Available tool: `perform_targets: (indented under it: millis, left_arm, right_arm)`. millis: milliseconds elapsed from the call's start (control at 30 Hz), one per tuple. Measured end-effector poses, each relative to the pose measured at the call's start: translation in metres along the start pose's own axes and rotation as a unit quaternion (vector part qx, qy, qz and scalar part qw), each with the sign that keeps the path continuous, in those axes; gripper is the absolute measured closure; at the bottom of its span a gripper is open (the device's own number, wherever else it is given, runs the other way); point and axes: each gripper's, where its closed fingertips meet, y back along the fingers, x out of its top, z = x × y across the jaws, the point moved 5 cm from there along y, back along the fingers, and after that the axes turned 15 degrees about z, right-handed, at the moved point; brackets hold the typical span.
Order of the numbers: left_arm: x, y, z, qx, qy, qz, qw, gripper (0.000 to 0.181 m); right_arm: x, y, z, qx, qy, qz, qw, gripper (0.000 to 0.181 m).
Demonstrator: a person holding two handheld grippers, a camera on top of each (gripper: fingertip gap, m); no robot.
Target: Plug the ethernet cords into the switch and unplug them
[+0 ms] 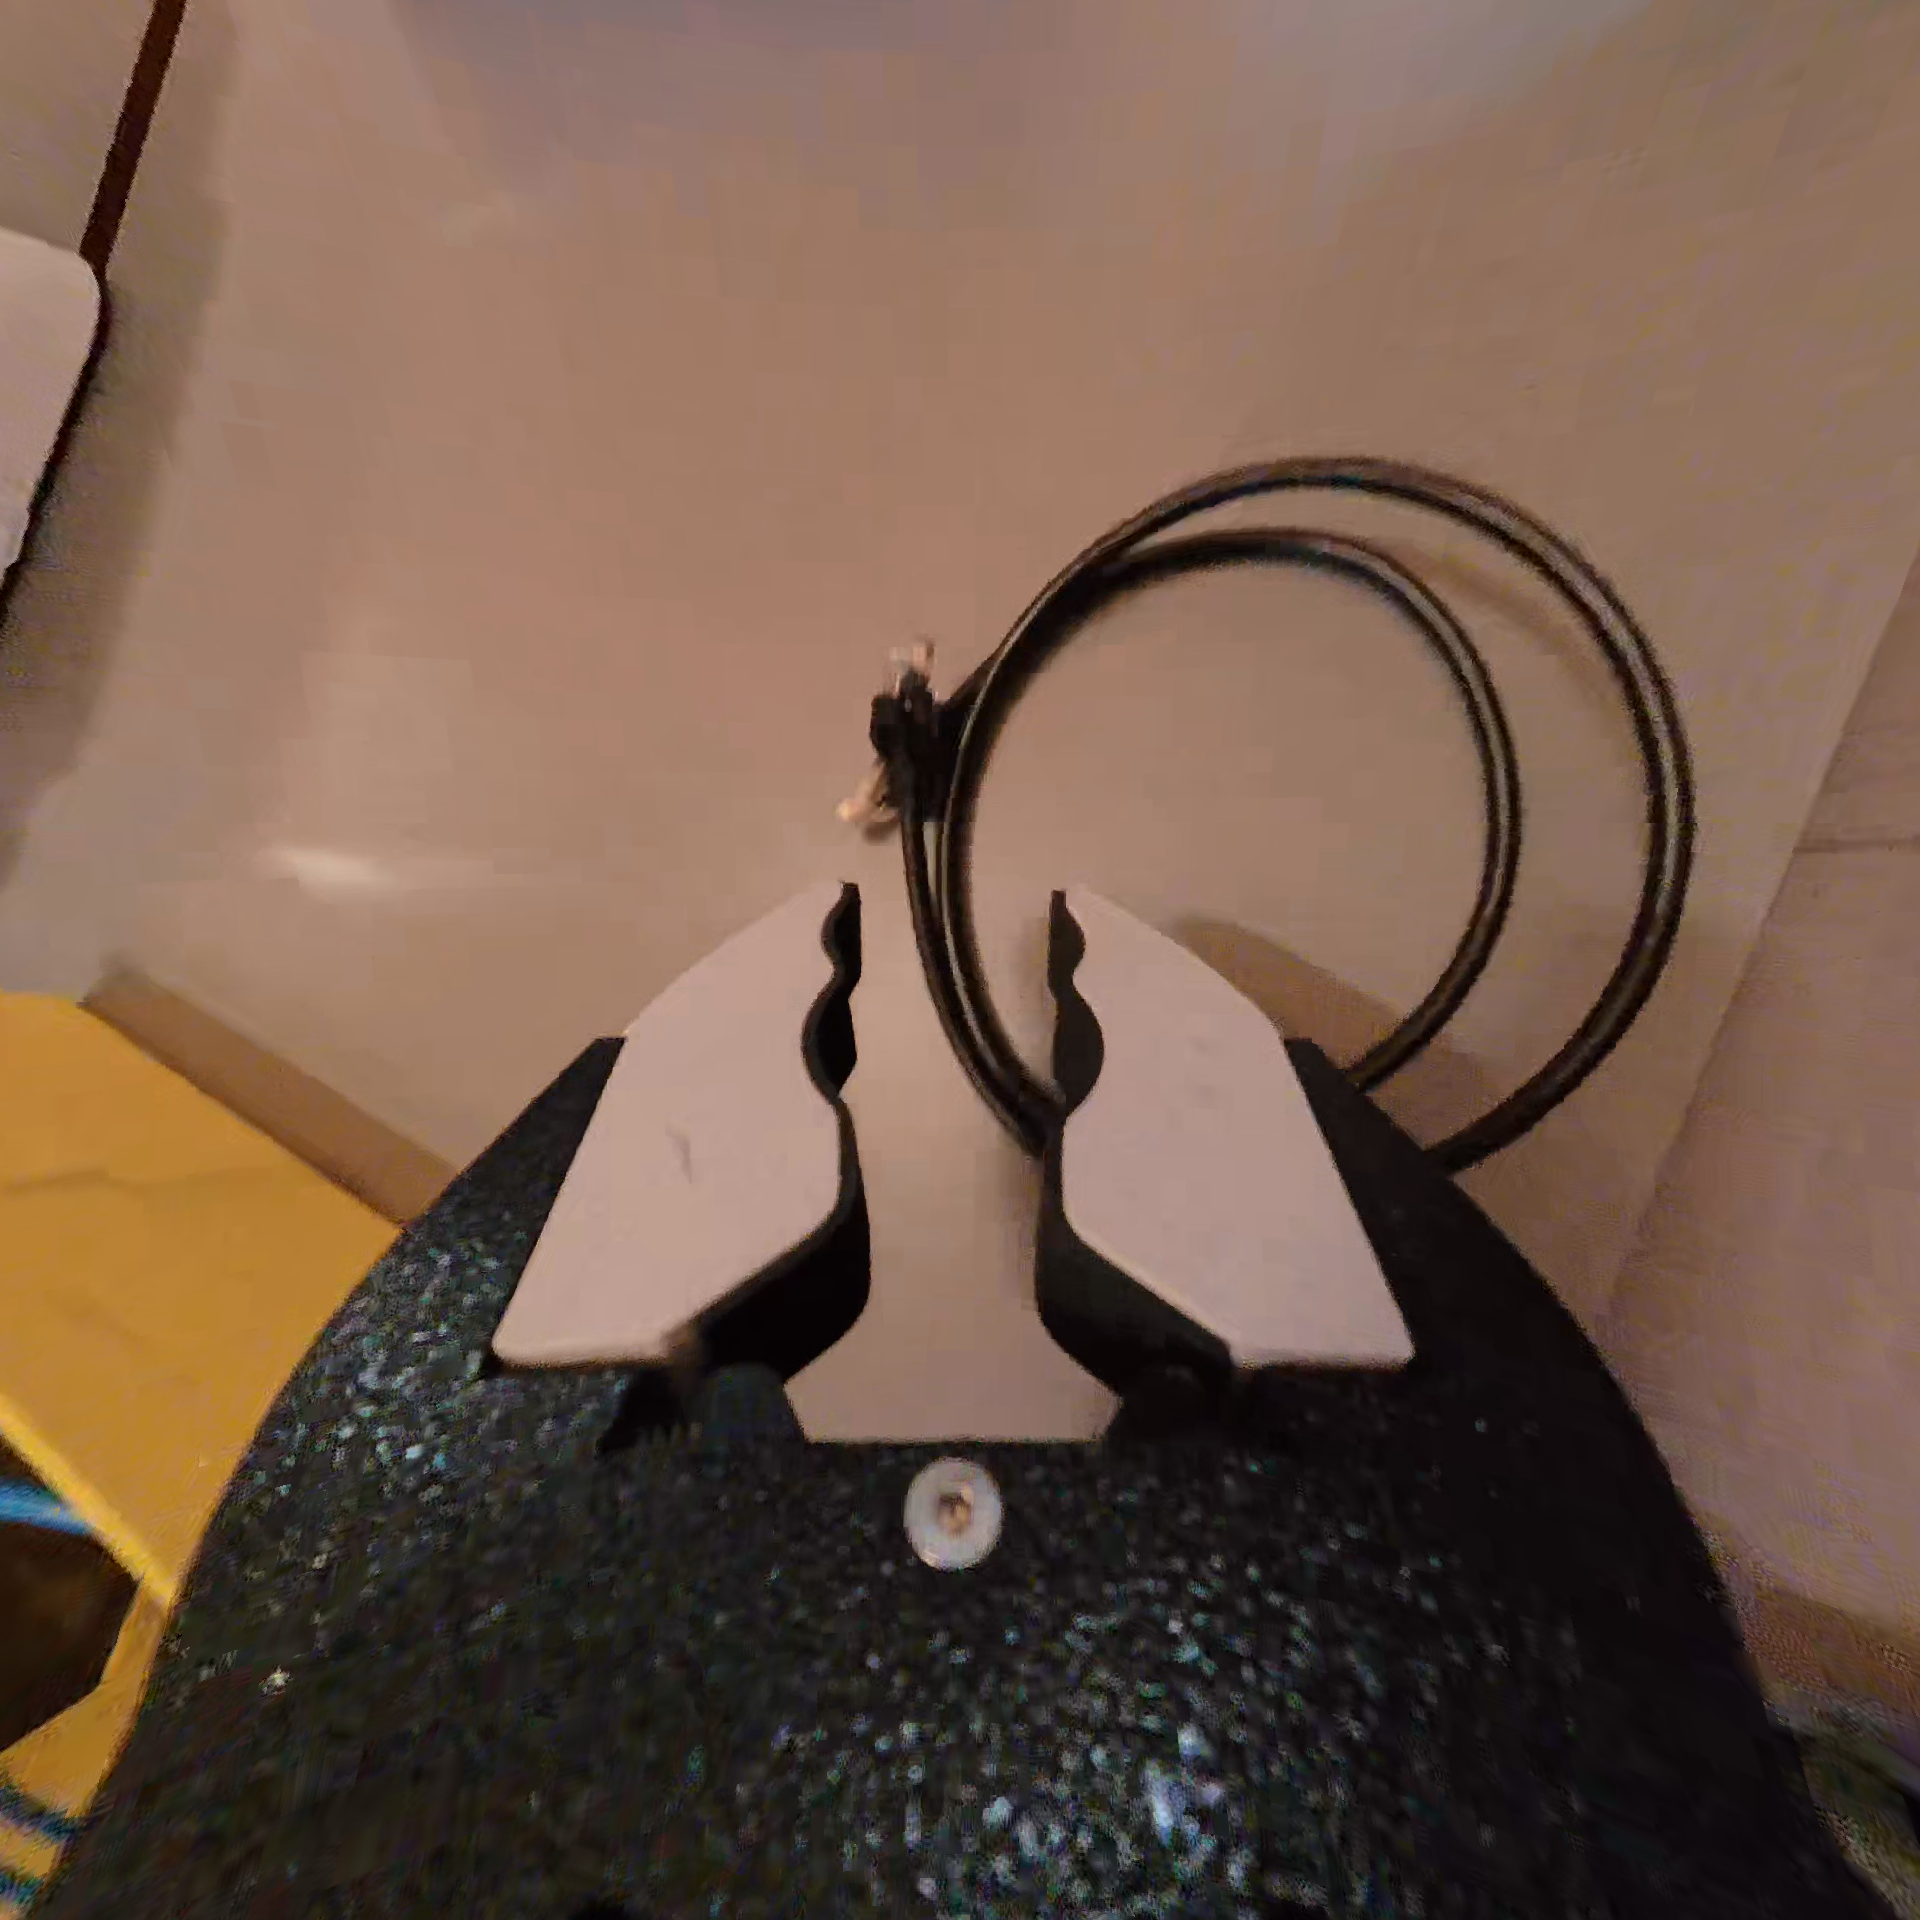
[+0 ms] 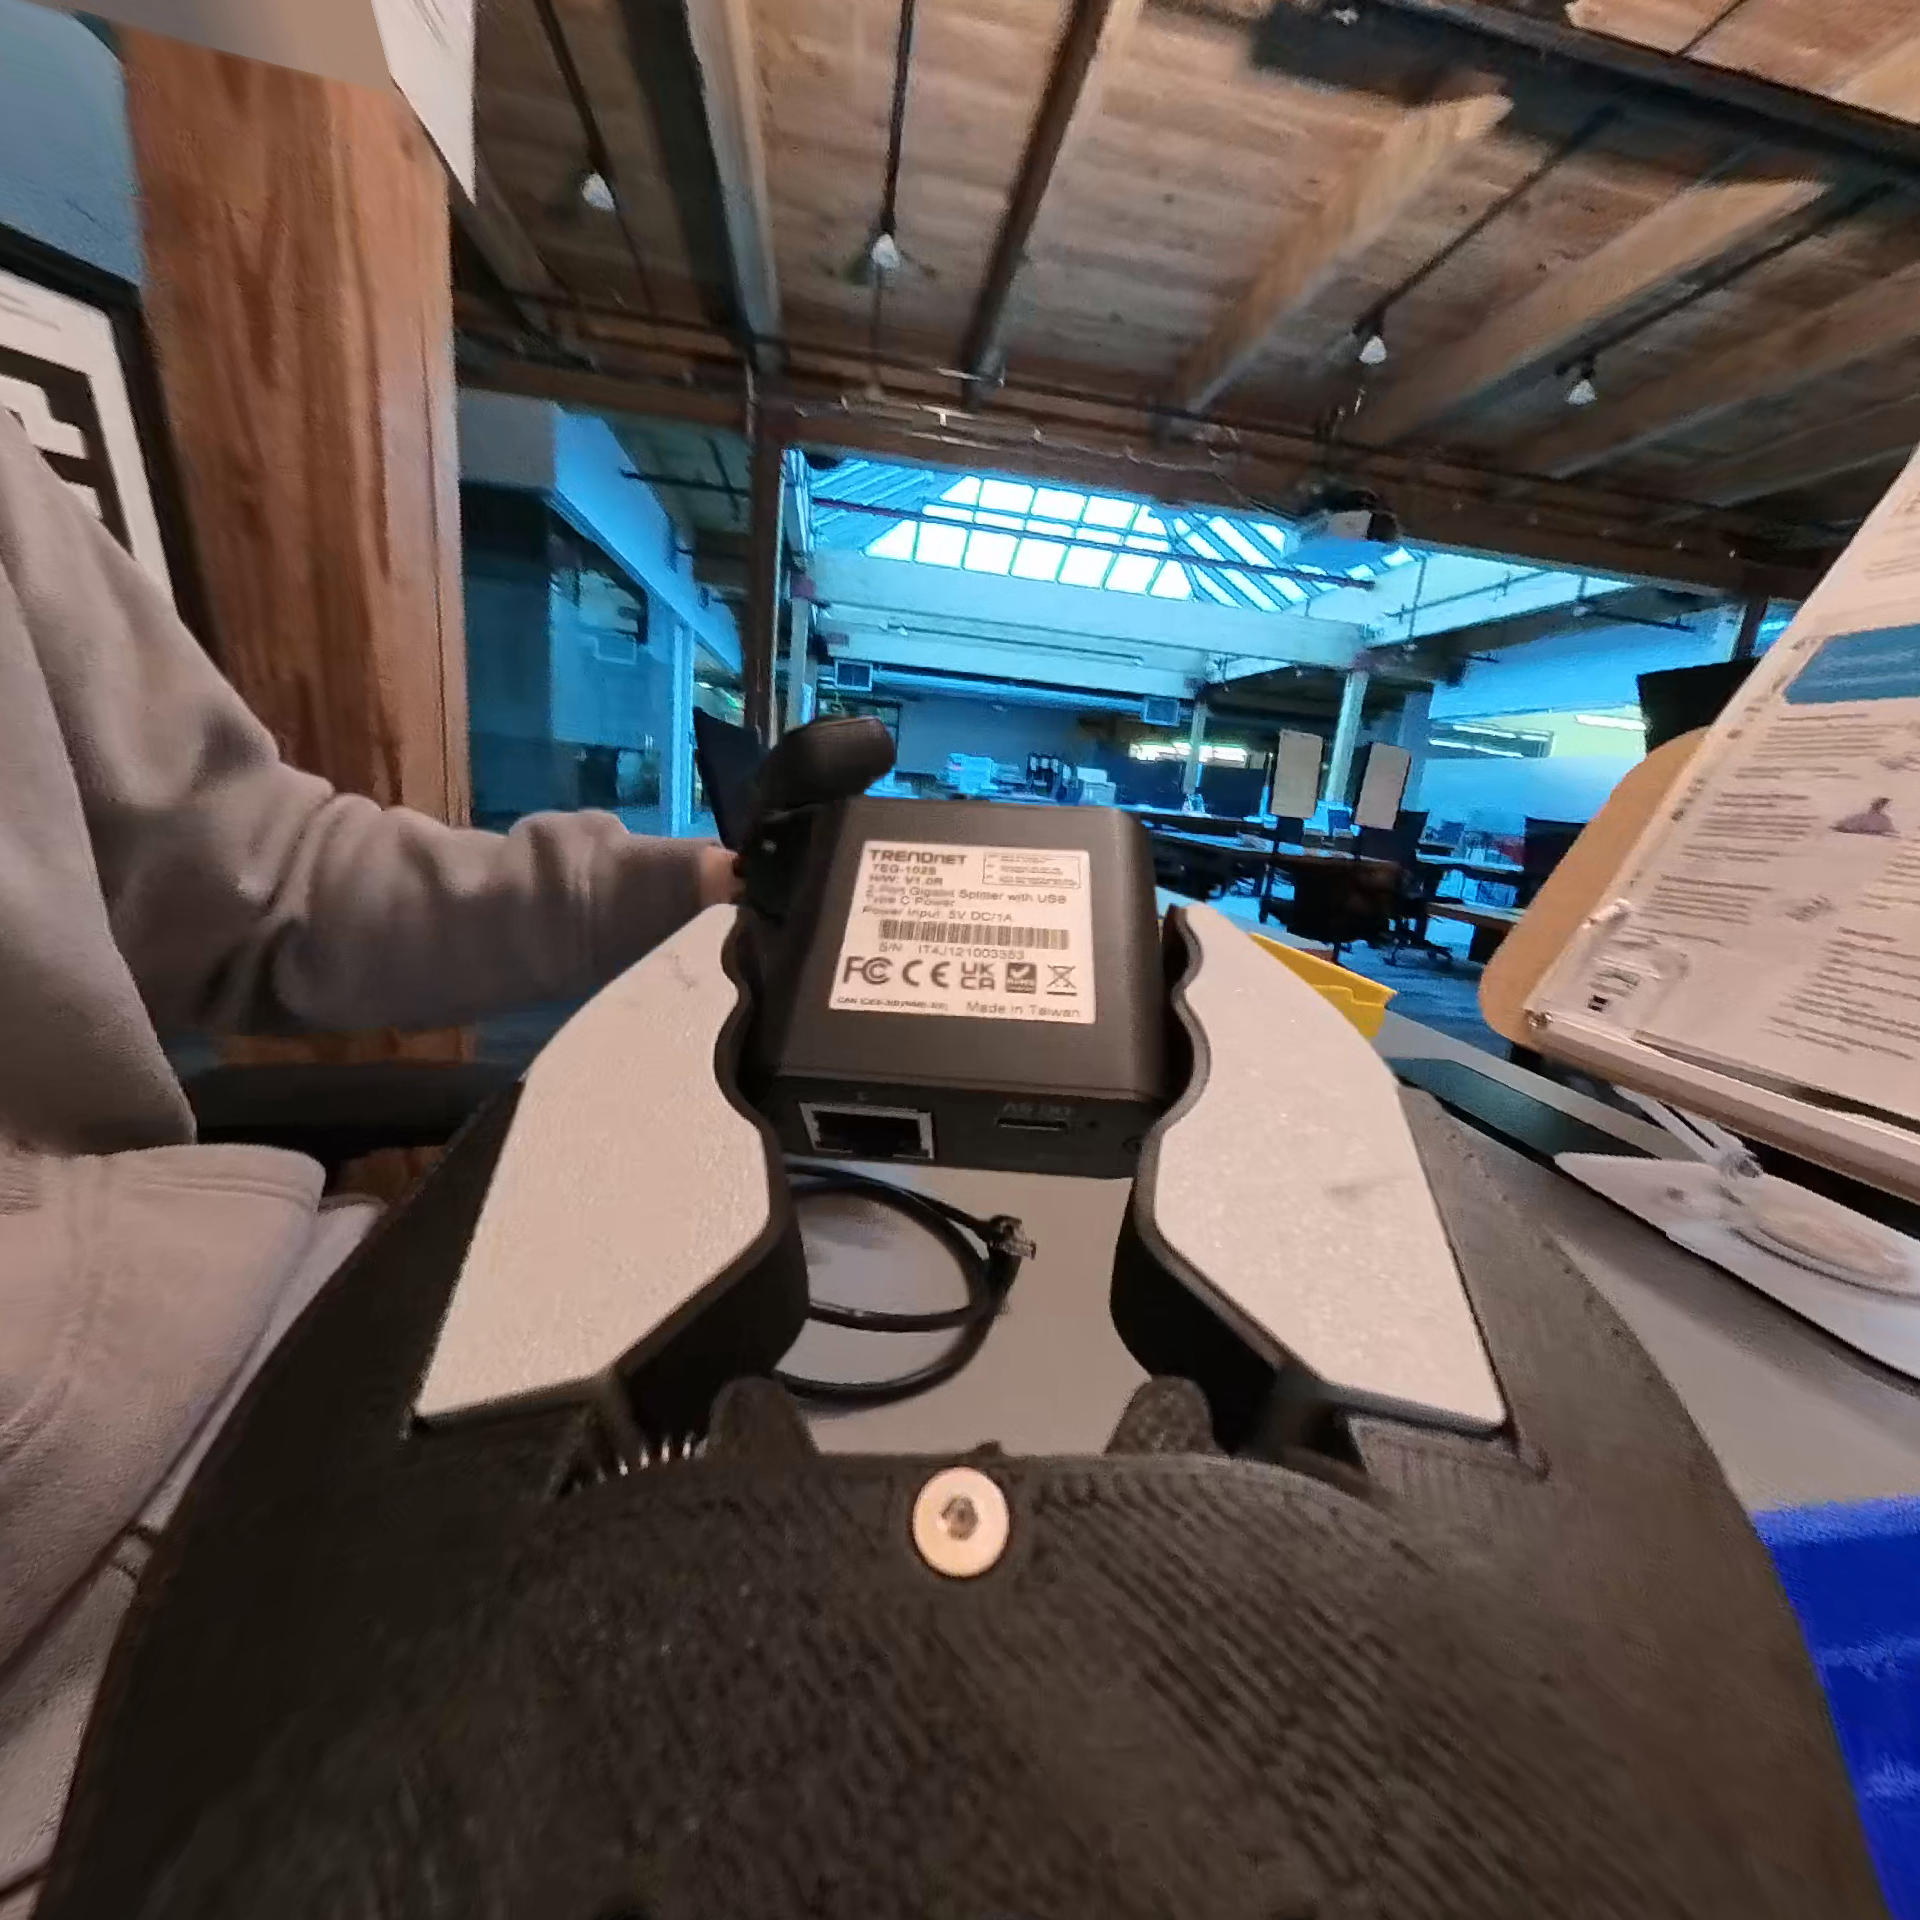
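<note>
In the left wrist view my left gripper (image 1: 954,894) is open and empty, just above a coiled black ethernet cord (image 1: 1351,468) that lies on a pale surface. The cord runs between the fingers, close to the right one. Its two plugs (image 1: 904,717) sit just beyond the fingertips. My right gripper (image 2: 956,914) is shut on the black switch (image 2: 1122,883) and holds it raised, label side up, with its ethernet port (image 2: 864,1130) facing the camera and empty. Another black cord (image 2: 977,1299) lies on the grey table below. The left gripper (image 2: 821,769) shows beyond the switch.
A yellow box (image 1: 125,1195) sits at the left of the coiled cord. In the right wrist view a person's grey sleeve (image 2: 312,914) reaches in from the left. A clipboard with papers (image 2: 1745,883) leans at the right, and a blue object (image 2: 1860,1662) is at the lower right.
</note>
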Motion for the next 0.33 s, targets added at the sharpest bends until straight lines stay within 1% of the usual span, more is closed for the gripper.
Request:
perform_targets:
  millis: [33,100,167,233,333]
  left_arm:
    - [0.006,-0.005,0.002,-0.004,0.018,0.02,1.0,0.148]
    - [0.013,-0.011,0.0,-0.001,0.049,0.046,0.998,0.148]
    - [0.014,-0.015,-0.004,0.008,0.067,0.05,0.996,0.148]
    - [0.011,-0.015,-0.007,0.016,0.078,0.041,0.996,0.149]
    - [0.0,-0.01,-0.016,0.046,0.098,0.016,0.994,0.149]
  right_arm:
    - [0.001,0.0,0.0,0.001,0.001,0.004,1.0,0.107]
    - [0.0,-0.001,-0.003,0.012,-0.002,0.002,1.0,0.107]
    - [-0.001,-0.002,-0.003,0.015,0.002,0.0,1.0,0.107]
    - [-0.003,-0.003,-0.005,0.022,-0.002,-0.001,1.0,0.107]
    - [-0.007,-0.003,-0.004,0.016,0.001,-0.013,1.0,0.107]
